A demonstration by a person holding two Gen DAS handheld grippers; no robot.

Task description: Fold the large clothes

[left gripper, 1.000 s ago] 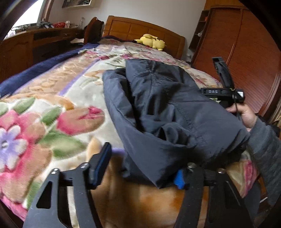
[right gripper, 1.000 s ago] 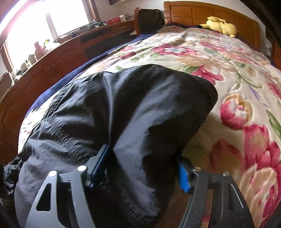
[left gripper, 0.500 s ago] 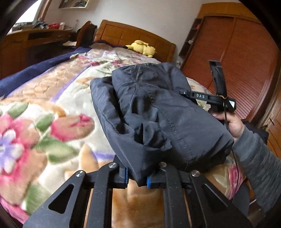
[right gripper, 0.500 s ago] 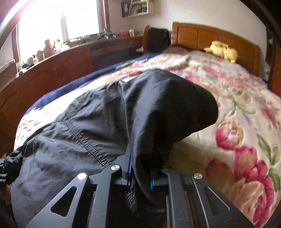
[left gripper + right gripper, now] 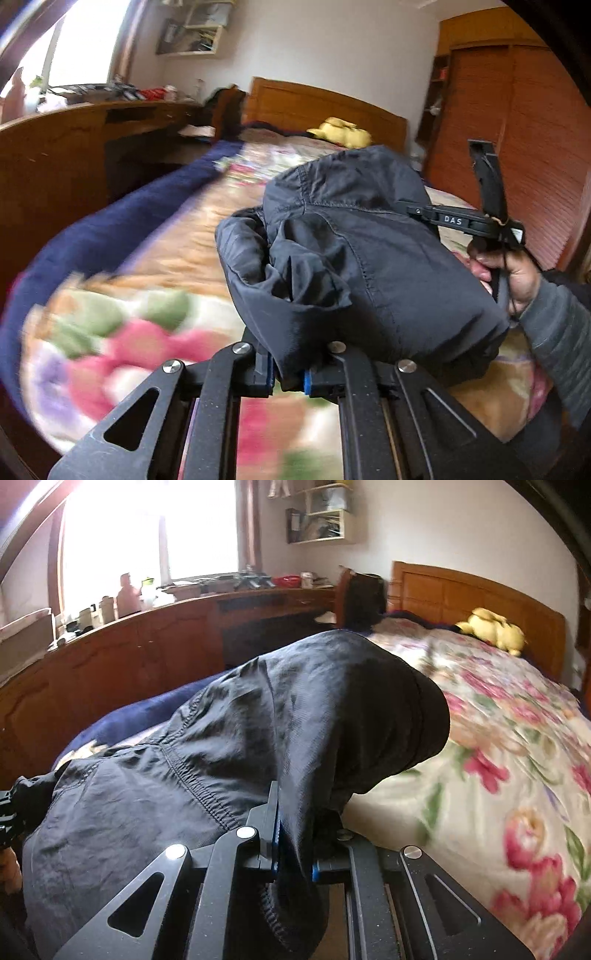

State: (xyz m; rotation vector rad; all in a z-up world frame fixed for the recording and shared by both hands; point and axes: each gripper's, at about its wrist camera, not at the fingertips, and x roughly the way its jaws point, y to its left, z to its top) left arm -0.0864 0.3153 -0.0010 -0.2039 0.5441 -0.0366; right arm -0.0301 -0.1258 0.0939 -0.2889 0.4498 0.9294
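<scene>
Two grippers are clamped on one dark jacket (image 5: 369,251), which is held up over the bed (image 5: 177,254).

Left wrist view: the left gripper (image 5: 290,378) is pinched on a bunched edge at the jacket's near-left end. From that grip the jacket runs fwd and to the right, w/ its long axis lying roughly between the two tools. The right gripper's body (image 5: 480,218) and the right hand (image 5: 513,273) are seen at the far-right end; its fingertips are hidden by cloth.

Right wrist view: the right gripper (image 5: 295,853) is closed on a fold of jacket (image 5: 258,731), w/ the bulk spread left and fwd of it. A yellow toy (image 5: 495,629) lies by the headboard, well beyond the jacket.

Judgement: both ends are gripped about equally, so the next laying-down probably depends on keeping that axis level across the bed.
</scene>
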